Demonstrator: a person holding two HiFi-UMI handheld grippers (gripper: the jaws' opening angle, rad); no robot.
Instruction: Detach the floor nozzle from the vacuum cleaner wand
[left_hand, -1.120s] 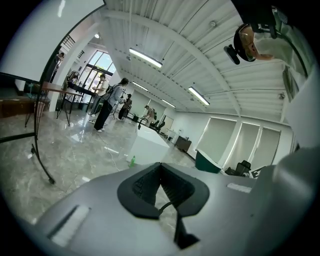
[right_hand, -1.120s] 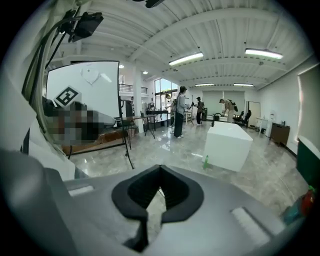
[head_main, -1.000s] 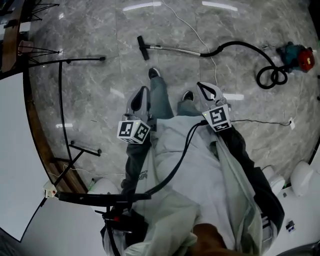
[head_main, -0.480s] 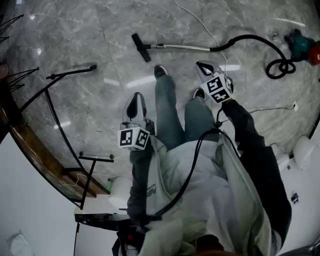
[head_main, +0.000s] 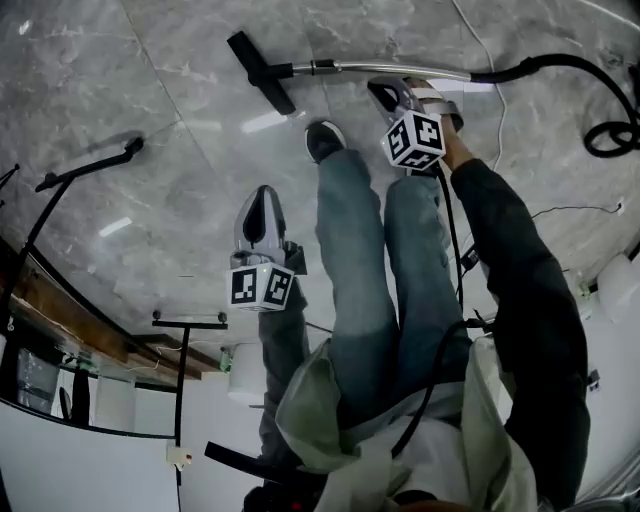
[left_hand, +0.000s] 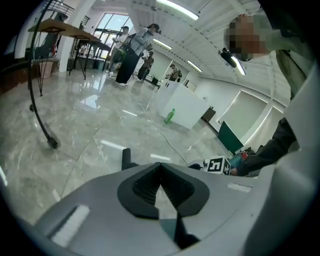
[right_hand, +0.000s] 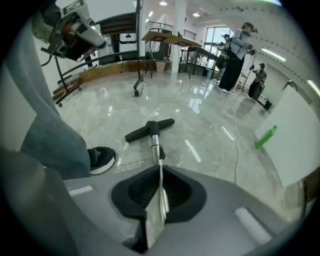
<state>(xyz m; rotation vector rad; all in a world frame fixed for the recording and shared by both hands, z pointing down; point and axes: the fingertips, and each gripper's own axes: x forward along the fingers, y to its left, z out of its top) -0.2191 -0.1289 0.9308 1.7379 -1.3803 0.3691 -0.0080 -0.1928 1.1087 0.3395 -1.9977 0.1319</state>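
The black floor nozzle (head_main: 258, 70) lies on the marble floor, joined to the metal wand (head_main: 390, 70), which runs right into a black hose (head_main: 560, 62). My right gripper (head_main: 382, 92) hangs just over the wand's middle, jaws shut and empty. In the right gripper view the nozzle (right_hand: 150, 129) and wand (right_hand: 156, 146) lie straight ahead of the shut right gripper (right_hand: 160, 169). My left gripper (head_main: 264, 193) is shut and empty, well short of the nozzle, left of the person's legs. In the left gripper view the left gripper (left_hand: 160, 165) shows a piece of the nozzle (left_hand: 126, 159) just beyond it.
The person's shoe (head_main: 324, 138) stands close to the nozzle. A black stand (head_main: 90, 165) reaches across the floor at the left. A thin white cable (head_main: 492, 60) crosses the wand. A green bottle (right_hand: 265, 136) stands by a white counter; people stand far off.
Both grippers have dropped toward the floor as the person bends forward. The right one has gone from beside the legs to right over the wand. Nozzle and wand look closer.
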